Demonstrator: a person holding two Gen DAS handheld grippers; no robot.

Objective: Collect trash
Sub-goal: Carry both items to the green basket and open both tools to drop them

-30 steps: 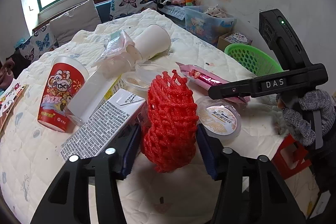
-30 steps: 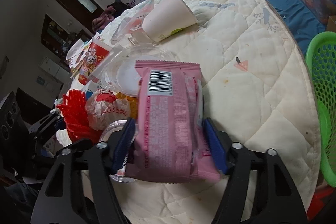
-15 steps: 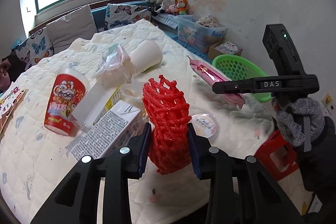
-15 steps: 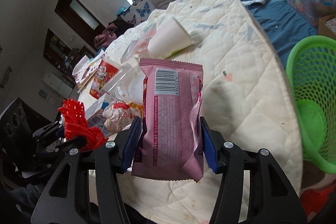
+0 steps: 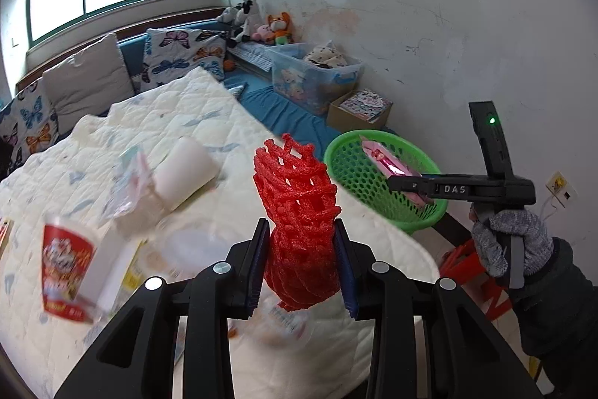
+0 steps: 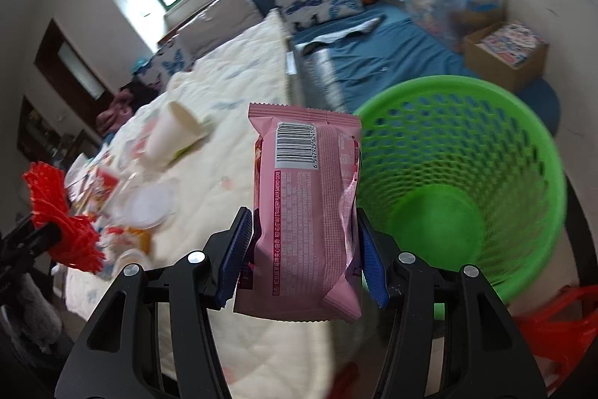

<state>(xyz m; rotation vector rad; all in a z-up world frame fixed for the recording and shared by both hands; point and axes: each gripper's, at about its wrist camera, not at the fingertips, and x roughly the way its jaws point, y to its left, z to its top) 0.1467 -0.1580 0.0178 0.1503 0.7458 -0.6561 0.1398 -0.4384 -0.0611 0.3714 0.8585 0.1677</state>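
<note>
Red foam net [image 5: 297,234] and pink wrapper [image 6: 304,212], each claw-gripped, have risen from the quilt [image 5: 187,122] towards the green basket [image 6: 523,152].

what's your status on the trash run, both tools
Left tool shut on red foam net sleeve, lifted off bed. Right tool shut on pink snack wrapper, beside green mesh basket. Nothing in the way.

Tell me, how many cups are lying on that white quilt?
2. A white paper cup lies on its side mid-quilt; a red printed cup, blurred, sits nearer the left edge. The pile of litter between them may hide more.
</note>
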